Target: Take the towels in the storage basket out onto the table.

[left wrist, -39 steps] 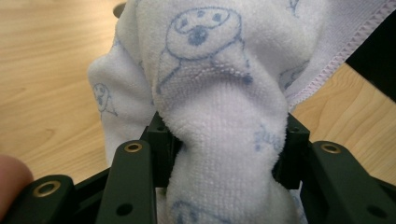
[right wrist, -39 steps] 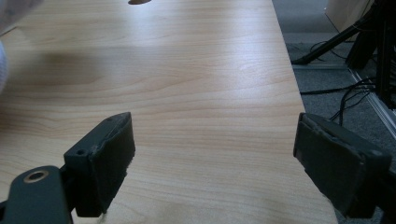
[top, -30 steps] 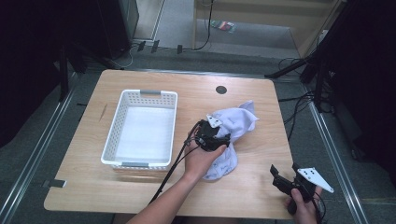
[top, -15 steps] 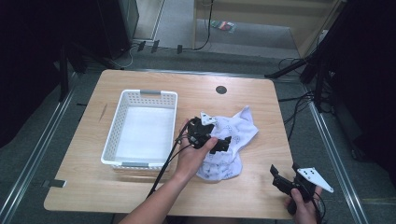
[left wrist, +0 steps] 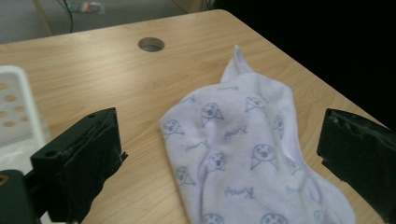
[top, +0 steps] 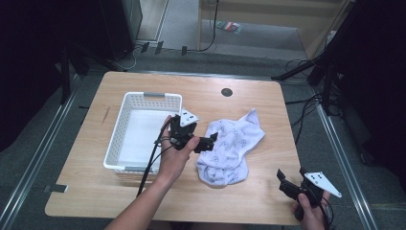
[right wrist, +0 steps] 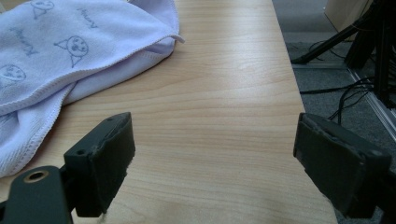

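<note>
The left claw [top: 207, 142] sits at the centre of the high view, jaws spread wide and empty, held by the left hand [top: 174, 155] on a forearm rising from the bottom edge. The right claw [top: 292, 178] waits at lower right, jaws likewise apart, gripped by the right hand [top: 311, 215].

The gripper [left wrist: 219, 154] hangs wide open over a printed cloth [left wrist: 247, 154] lying on the surface [left wrist: 102, 79], a basket [left wrist: 14, 107] beside.
</note>
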{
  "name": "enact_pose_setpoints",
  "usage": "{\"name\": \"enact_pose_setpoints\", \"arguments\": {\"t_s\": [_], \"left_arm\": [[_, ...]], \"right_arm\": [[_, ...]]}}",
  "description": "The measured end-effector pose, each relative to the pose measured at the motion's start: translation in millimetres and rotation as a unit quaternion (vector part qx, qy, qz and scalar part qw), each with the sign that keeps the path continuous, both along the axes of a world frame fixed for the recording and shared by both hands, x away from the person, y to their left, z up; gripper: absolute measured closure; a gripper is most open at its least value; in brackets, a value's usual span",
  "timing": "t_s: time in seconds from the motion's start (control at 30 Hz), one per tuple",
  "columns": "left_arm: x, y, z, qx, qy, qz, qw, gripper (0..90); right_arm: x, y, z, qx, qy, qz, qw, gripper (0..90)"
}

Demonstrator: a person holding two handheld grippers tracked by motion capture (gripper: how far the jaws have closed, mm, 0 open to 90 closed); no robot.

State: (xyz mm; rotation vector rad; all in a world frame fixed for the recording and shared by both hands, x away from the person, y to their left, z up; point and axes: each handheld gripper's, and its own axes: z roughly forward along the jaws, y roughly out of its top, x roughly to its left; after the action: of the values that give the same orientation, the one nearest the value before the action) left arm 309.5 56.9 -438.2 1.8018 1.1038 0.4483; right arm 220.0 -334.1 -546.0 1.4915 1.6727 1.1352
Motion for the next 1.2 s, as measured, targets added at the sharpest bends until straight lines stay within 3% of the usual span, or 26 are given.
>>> {"name": "enact_pose_setpoints", "arguments": {"t_s": [0.1, 0.27, 0.53, 1.2], "left_arm": [[-1.6, 11.2, 1.8, 0.006, -0.011, 0.022, 0.9997, 0.0], [-3.3, 34.7, 2.9, 0.014, -0.022, 0.038, 0.9989, 0.0], [-8.7, 72.8, 5.6, 0.008, -0.032, 0.061, 0.9976, 0.0], [-24.5, 155.7, -7.4, 0.0, -0.038, 0.107, 0.9936, 0.0]], "right_arm": [[0.1, 0.0, 0.0, -0.002, 0.001, 0.0, 1.0, 12.7], [0.1, 0.2, 0.0, -0.003, 0.001, -0.001, 1.0, 12.7], [0.2, 0.3, 0.0, -0.003, 0.002, -0.002, 1.0, 12.7], [0.3, 0.3, 0.0, -0.004, 0.002, -0.003, 1.0, 12.7]]}}
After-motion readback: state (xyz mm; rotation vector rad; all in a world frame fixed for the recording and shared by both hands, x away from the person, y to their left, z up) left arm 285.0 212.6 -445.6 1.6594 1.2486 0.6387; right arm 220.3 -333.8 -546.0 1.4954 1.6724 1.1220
